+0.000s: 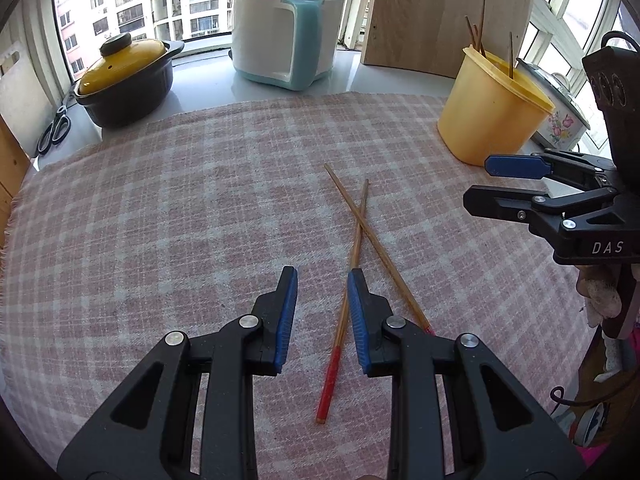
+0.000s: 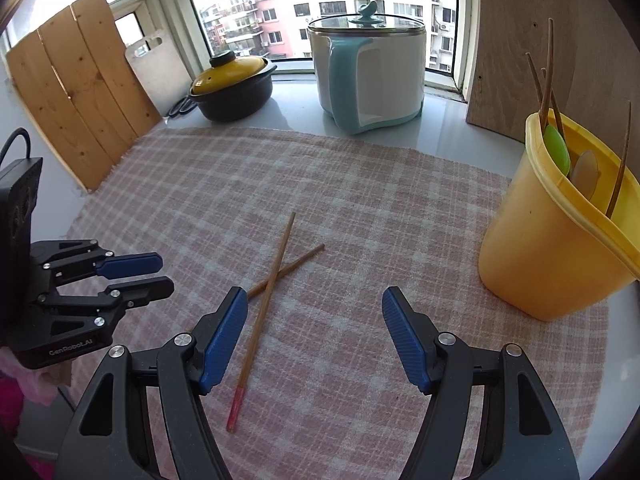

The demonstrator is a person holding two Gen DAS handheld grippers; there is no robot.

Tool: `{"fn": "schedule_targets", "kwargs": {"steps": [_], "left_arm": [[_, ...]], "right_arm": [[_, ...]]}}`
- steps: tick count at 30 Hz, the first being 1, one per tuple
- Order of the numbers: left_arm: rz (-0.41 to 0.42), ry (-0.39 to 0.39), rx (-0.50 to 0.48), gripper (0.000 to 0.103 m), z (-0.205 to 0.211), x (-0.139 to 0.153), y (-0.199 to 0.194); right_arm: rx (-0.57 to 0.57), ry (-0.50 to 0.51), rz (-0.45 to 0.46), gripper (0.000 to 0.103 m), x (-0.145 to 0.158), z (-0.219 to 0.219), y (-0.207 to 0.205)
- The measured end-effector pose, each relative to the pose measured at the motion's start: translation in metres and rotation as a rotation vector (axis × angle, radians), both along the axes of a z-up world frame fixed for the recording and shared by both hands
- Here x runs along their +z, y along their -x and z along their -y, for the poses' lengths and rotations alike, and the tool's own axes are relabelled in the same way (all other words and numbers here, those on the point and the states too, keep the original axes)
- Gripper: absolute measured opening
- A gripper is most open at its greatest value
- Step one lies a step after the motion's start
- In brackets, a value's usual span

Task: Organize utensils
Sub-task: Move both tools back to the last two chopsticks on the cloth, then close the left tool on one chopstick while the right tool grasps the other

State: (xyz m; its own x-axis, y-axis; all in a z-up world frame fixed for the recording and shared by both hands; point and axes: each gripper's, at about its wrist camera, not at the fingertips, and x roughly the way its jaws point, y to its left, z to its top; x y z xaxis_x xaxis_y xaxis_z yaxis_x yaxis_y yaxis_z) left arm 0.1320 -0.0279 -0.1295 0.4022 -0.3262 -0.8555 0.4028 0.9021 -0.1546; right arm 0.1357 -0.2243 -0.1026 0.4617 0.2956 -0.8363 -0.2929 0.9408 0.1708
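Two wooden chopsticks with red ends (image 1: 362, 216) lie crossed on the pink checked cloth (image 1: 180, 208); they also show in the right wrist view (image 2: 272, 276). A yellow utensil holder (image 1: 490, 108) stands at the far right, with several chopsticks in it, and a green spoon and a pale spoon show in it in the right wrist view (image 2: 560, 220). My left gripper (image 1: 322, 280) is open, low over the cloth, with one chopstick between its fingers. My right gripper (image 2: 314, 300) is open wide and empty, just right of the chopsticks; it shows at the right in the left wrist view (image 1: 478, 182).
A white and teal cooker (image 1: 286, 32) and a black pot with a yellow lid (image 1: 128, 76) stand at the back by the window. Scissors (image 1: 54, 130) lie at the left. Wooden boards (image 2: 76, 88) lean at the left and back right (image 1: 448, 16). A flowered pot (image 1: 560, 120) sits behind the holder.
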Motion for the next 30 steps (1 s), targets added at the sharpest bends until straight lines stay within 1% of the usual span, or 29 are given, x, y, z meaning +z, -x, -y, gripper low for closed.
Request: {"fn": "schedule_targets", "kwargs": {"steps": [9,10,13,15,16,19,23,27,28,29,30], "left_arm": [[-0.093,0.049,0.006,0.025,-0.004,-0.023,-0.007],[-0.099,0.055,0.007,0.025,-0.003,-0.025,-0.008],[-0.116,0.068,0.0,0.025,0.001,-0.029,-0.009],[-0.118,0.064,-0.01,0.025,0.005,-0.031,-0.009],[-0.118,0.06,-0.015,0.025,0.007,-0.032,-0.009],[-0.123,0.047,-0.028,0.025,0.014,-0.036,-0.011],[-0.13,0.029,-0.042,0.025,0.024,-0.043,-0.014],[-0.136,0.015,-0.048,0.025,0.032,-0.049,-0.016],[-0.137,0.01,-0.046,0.022,0.033,-0.05,-0.017],[-0.138,0.002,-0.043,0.016,0.034,-0.052,-0.018],[-0.14,-0.007,-0.039,0.015,0.035,-0.054,-0.019]], "right_arm": [[0.058,0.0,-0.067,0.069,-0.018,-0.02,0.002],[0.064,0.001,-0.076,0.065,-0.021,-0.023,0.002],[0.067,-0.003,-0.103,0.062,-0.028,-0.026,0.002],[0.062,-0.008,-0.119,0.061,-0.033,-0.024,0.002],[0.06,-0.012,-0.129,0.057,-0.036,-0.023,0.001],[0.053,-0.024,-0.157,0.052,-0.041,-0.02,0.0],[0.046,-0.051,-0.18,0.05,-0.044,-0.017,0.0],[0.034,-0.071,-0.201,0.042,-0.048,-0.015,-0.002],[0.031,-0.075,-0.205,0.041,-0.049,-0.015,-0.003],[0.029,-0.08,-0.208,0.041,-0.049,-0.016,-0.003],[0.028,-0.082,-0.211,0.041,-0.05,-0.016,-0.004]]}}
